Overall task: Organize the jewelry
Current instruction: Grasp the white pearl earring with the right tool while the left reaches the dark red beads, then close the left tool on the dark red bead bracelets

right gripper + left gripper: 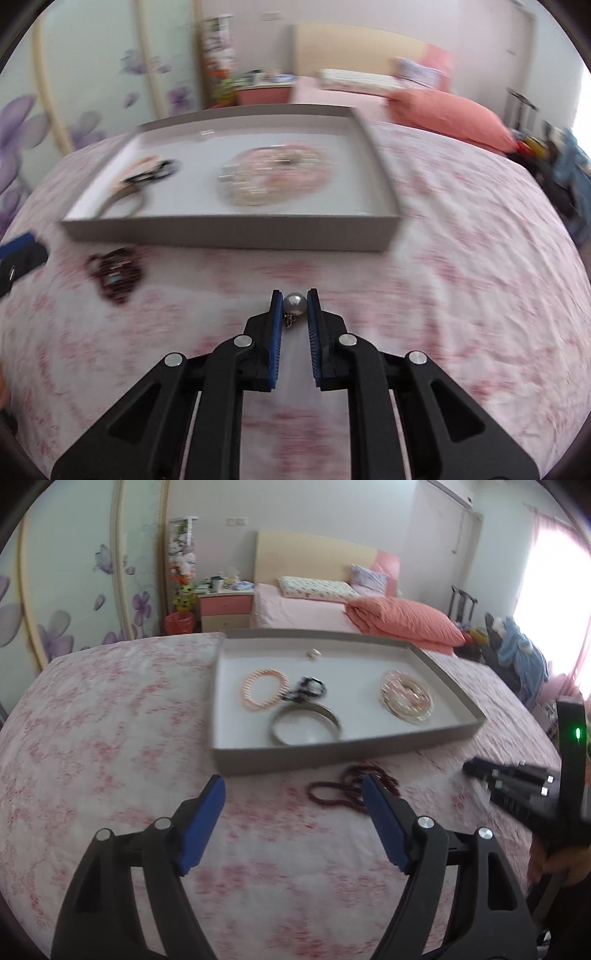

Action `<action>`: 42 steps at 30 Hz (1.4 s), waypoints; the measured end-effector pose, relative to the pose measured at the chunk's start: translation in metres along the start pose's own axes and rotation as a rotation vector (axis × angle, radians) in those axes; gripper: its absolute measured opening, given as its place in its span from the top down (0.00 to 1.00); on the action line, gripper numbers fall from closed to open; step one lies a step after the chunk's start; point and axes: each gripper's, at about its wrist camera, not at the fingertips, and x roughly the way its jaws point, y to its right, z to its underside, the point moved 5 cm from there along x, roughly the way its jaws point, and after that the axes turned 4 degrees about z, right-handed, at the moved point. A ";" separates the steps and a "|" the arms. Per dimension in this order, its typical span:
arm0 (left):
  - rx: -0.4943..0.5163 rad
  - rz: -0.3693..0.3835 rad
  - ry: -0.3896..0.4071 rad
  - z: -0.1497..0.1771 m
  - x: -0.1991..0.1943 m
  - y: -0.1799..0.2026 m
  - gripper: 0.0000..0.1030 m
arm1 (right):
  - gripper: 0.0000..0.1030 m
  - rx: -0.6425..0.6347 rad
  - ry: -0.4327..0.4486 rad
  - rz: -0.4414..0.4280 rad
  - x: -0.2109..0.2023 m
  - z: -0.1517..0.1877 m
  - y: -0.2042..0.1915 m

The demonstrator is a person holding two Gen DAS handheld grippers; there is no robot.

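Note:
A shallow grey tray (454, 734) lies on a pink flowered cloth. It holds an orange beaded bangle (265, 689), a black beaded piece (306, 688), a metal bangle (306, 725), a pale pearl coil (406, 698) and a small white item (314, 653). A dark red bead necklace (332, 788) lies on the cloth in front of the tray, partly behind my left gripper (293, 788), which is open and empty. My right gripper (295, 303) is shut on a pearl earring (294, 303) above the cloth, in front of the tray (229, 232). The necklace also shows in the right wrist view (116, 275).
The right gripper's body (517, 786) shows at the right of the left wrist view. A bed with an orange quilt (402, 620) and a nightstand (225, 609) stand beyond the cloth-covered surface. The right wrist view is motion-blurred.

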 end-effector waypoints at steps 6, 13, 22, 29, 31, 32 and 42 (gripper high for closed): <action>0.069 -0.003 -0.069 0.005 0.027 0.035 0.20 | 0.86 0.021 -0.001 0.009 0.002 0.001 0.013; 0.105 -0.076 -0.160 0.008 0.063 0.051 0.18 | 0.86 0.025 -0.002 -0.019 0.003 0.001 0.011; 0.080 -0.088 -0.120 0.003 0.064 0.051 0.70 | 0.86 0.013 -0.001 -0.020 0.002 0.001 0.006; 0.041 -0.118 -0.125 0.012 0.047 0.024 0.80 | 0.86 -0.021 -0.002 -0.056 0.001 0.000 -0.014; 0.028 -0.132 -0.126 0.016 0.041 0.015 0.80 | 0.86 -0.038 -0.006 -0.064 0.001 0.000 -0.022; 0.024 -0.134 -0.125 0.017 0.039 0.012 0.79 | 0.86 -0.048 -0.006 -0.065 0.002 -0.001 -0.026; 0.017 -0.131 -0.108 0.021 0.033 0.007 0.73 | 0.86 -0.066 0.003 -0.049 0.001 -0.002 -0.029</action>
